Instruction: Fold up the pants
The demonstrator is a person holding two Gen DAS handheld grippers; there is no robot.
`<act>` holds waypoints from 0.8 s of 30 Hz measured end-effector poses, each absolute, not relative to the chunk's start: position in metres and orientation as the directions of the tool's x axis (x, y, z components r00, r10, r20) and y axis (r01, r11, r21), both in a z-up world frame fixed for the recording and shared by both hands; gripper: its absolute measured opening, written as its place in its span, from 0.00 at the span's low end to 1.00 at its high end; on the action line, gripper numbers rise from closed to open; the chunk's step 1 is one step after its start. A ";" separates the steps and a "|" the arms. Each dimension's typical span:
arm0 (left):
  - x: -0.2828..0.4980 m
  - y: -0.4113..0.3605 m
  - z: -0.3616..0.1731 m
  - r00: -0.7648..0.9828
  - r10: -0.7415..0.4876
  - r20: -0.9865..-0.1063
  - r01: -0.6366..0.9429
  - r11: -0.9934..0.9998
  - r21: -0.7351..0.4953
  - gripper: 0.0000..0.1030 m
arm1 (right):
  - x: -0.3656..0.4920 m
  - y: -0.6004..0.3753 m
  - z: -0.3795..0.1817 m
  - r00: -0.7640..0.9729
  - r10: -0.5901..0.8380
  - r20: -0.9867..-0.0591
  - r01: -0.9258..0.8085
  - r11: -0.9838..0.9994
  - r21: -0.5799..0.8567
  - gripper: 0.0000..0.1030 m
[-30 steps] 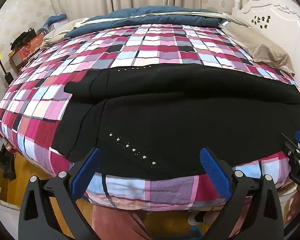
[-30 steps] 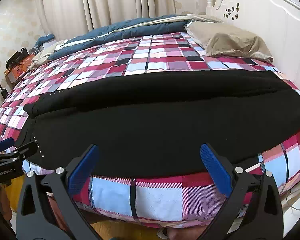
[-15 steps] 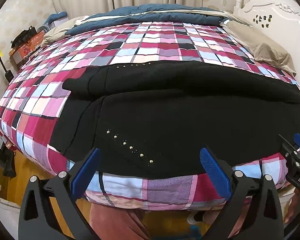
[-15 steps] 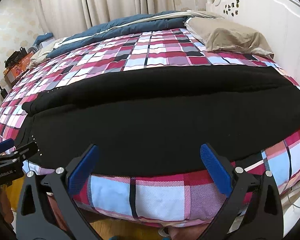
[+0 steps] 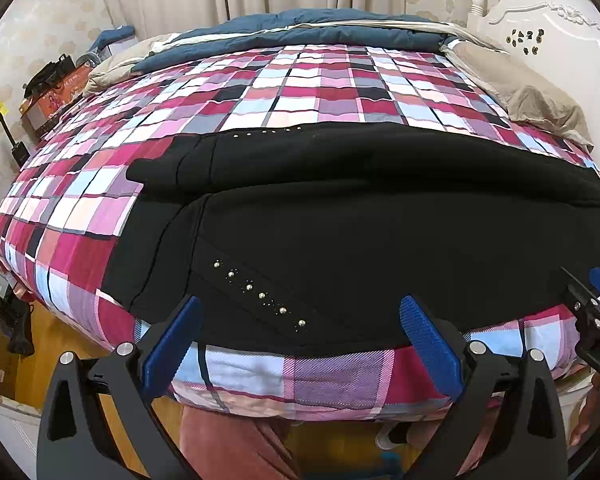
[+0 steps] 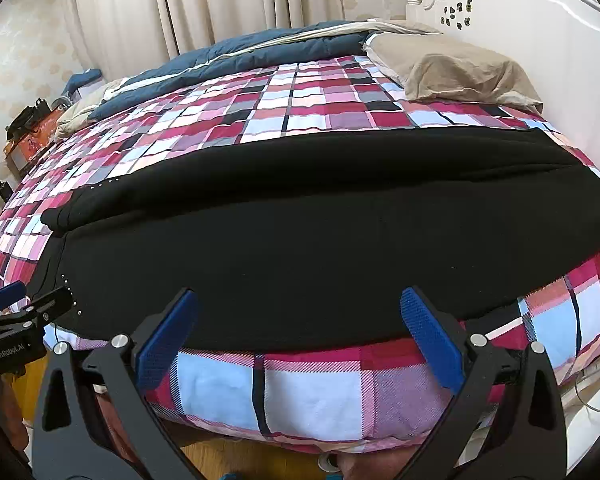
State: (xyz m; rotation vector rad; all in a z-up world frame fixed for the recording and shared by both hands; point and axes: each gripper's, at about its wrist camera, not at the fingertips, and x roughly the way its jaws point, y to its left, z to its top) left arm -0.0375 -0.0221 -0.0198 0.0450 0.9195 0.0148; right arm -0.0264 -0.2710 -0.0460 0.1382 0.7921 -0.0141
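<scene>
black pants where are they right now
The black pants lie spread across the near edge of the plaid bed cover in both wrist views, studded waist end on the left, just beyond both open grippers.

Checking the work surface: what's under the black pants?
The black pants lie spread on a plaid bedspread, which shows all around them. Whatever is beneath the fabric itself is covered.

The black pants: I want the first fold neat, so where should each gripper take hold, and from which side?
Probably the near long edge of the black pants, approached from the bedside. The left gripper faces the studded waist end, the right gripper the leg end. That edge lies flat along the plaid bedspread rim, nearest both open grippers.
</scene>
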 end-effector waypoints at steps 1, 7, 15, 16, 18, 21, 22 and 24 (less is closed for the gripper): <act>-0.037 -0.022 -0.020 0.606 0.032 -0.795 0.007 0.999 0.045 0.96 | -0.027 -0.272 -0.046 0.703 0.037 -0.710 0.067 0.991 0.118 0.98; -0.038 -0.023 -0.019 0.608 0.029 -0.793 0.007 0.999 0.042 0.96 | -0.026 -0.276 -0.042 0.699 0.032 -0.715 0.076 0.990 0.118 0.98; -0.039 -0.025 -0.019 0.606 0.029 -0.795 0.012 0.999 0.045 0.96 | -0.025 -0.279 -0.041 0.694 0.026 -0.719 0.082 0.990 0.114 0.98; -0.039 -0.025 -0.019 0.606 0.028 -0.795 0.012 0.999 0.044 0.96 | -0.024 -0.281 -0.041 0.693 0.024 -0.720 0.085 0.990 0.114 0.98; -0.039 -0.026 -0.019 0.606 0.028 -0.795 0.012 0.999 0.044 0.96 | -0.024 -0.283 -0.041 0.692 0.020 -0.722 0.090 0.989 0.114 0.98; -0.039 -0.027 -0.020 0.604 0.031 -0.796 0.011 0.999 0.047 0.96 | -0.024 -0.283 -0.041 0.691 0.013 -0.723 0.094 0.990 0.108 0.98; -0.039 -0.028 -0.020 0.602 0.031 -0.798 0.011 0.999 0.046 0.96 | -0.024 -0.284 -0.041 0.690 0.013 -0.724 0.094 0.990 0.108 0.98; -0.039 -0.028 -0.020 0.601 0.028 -0.799 0.010 0.999 0.042 0.96 | -0.024 -0.281 -0.042 0.689 0.012 -0.724 0.095 0.990 0.108 0.98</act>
